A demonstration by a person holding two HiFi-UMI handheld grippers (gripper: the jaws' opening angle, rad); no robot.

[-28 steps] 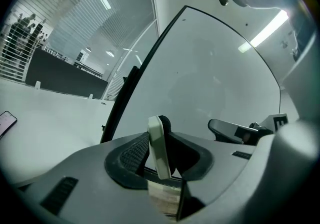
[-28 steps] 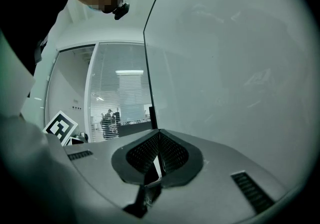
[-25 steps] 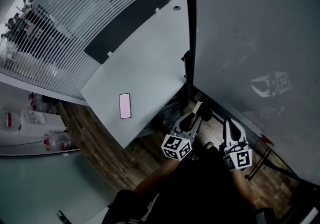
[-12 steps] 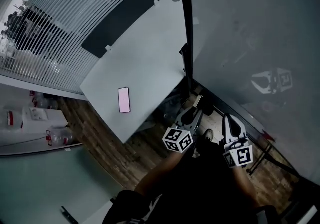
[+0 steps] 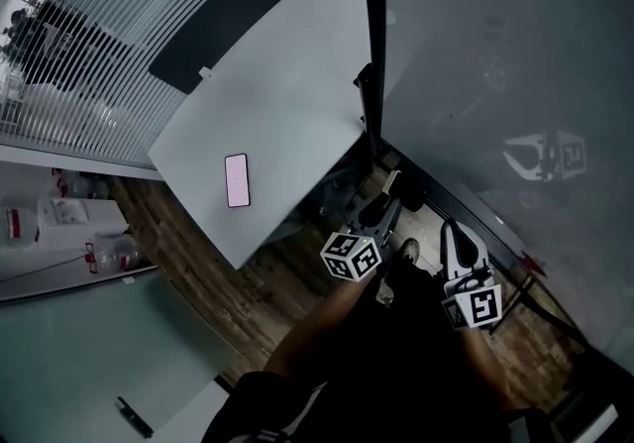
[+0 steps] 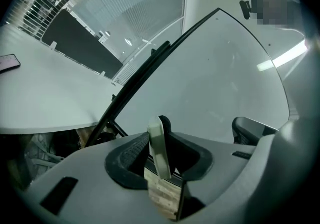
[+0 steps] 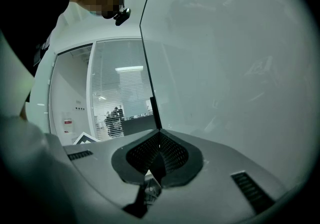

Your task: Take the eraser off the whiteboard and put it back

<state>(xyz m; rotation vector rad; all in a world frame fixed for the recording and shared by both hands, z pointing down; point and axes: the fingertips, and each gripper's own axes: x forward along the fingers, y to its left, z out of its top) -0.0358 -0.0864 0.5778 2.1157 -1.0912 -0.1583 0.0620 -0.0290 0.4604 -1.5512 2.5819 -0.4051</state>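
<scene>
My left tool (image 5: pixel 384 209) is clamped on the flat pale eraser with a dark backing (image 6: pixel 159 148), which stands edge-on between the pads at a middling width. The grip has not changed over the last second. What has changed is the hand: in the head view the left tool has sunk and rolled a little, so it now sits low, by the bottom edge of the large grey-white whiteboard (image 5: pixel 515 55). It is near the board, but I cannot tell whether the eraser touches it. My right tool (image 5: pixel 451 231) has kept still beside it, pads pressed together on nothing. The white table (image 5: pixel 277 104) with the pink phone (image 5: pixel 237 180) lies well off to the left and plays no part. I judge the taking-off done and the eraser lowered away; pressing it back onto the board is what remains.
</scene>
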